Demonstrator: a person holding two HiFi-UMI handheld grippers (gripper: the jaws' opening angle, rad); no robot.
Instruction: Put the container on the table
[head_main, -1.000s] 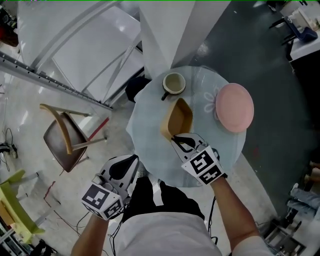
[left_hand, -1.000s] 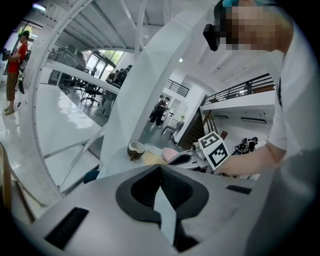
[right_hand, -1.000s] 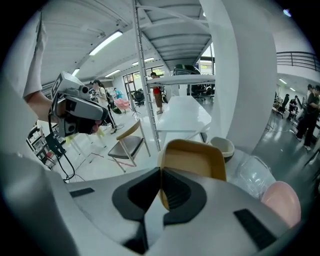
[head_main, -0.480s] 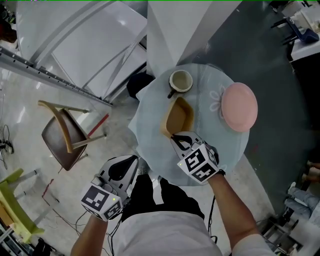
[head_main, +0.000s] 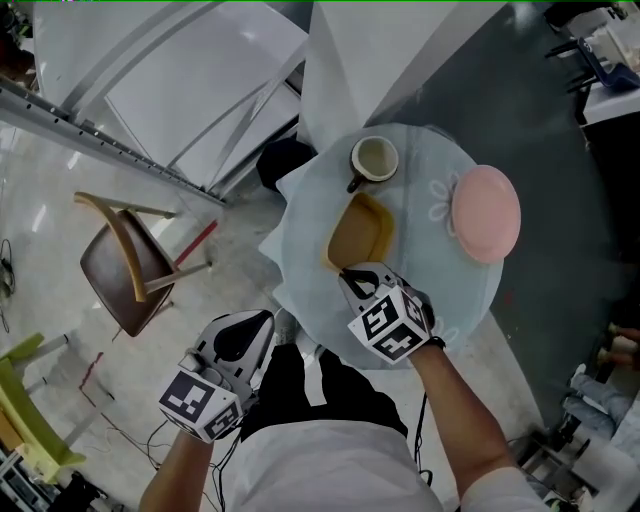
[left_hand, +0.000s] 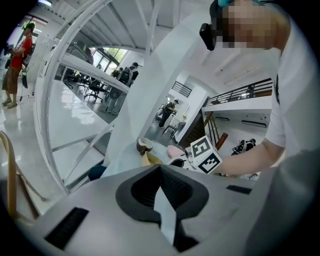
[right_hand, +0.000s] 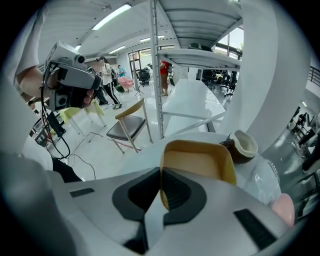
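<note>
The yellow rectangular container (head_main: 358, 232) hangs tilted over the near part of the round glass table (head_main: 460, 290); whether it touches the top I cannot tell. My right gripper (head_main: 350, 276) is shut on its near rim. In the right gripper view the container (right_hand: 200, 162) lies just past the closed jaws (right_hand: 161, 189). My left gripper (head_main: 243, 335) stays off the table, low at the left beside the person's body, shut and with nothing in it (left_hand: 161, 172).
A dark cup with a pale inside (head_main: 374, 160) stands at the table's far edge, and a pink plate (head_main: 486, 213) lies at its right. On the floor to the left are a wooden chair (head_main: 125, 265) and white metal frames (head_main: 130, 160). Cables trail on the floor.
The right gripper still holds the container and has turned slightly with it over the table. The left gripper has stayed where it was. The head view has shifted a little.
</note>
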